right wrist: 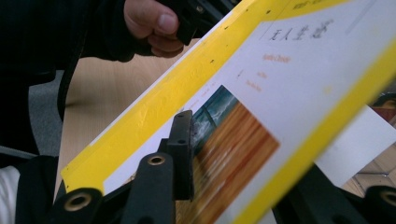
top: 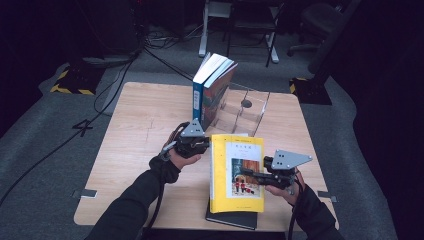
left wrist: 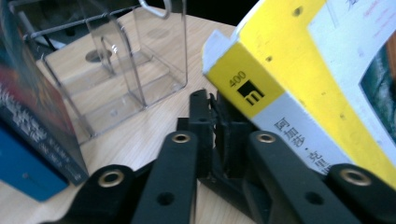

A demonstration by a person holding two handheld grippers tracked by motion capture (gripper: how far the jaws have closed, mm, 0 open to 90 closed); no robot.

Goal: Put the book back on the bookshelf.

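Yellow book (top: 236,172) gripped by right tongs (top: 257,176); left tongs (top: 202,145) clenched beside; clear rack (top: 245,111) holding upright books (top: 212,87).

yellow book (top: 236,172) with white panel and orange-teal picture, blue-spined book (top: 198,102), clear acrylic rack (top: 243,114), black fingers (left wrist: 204,116)

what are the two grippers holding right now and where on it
Both hold the yellow book, lifted off the table. The right gripper is clamped over the edge on the person's right, one finger on the cover. The left gripper is shut at its spine edge, near the top corner.
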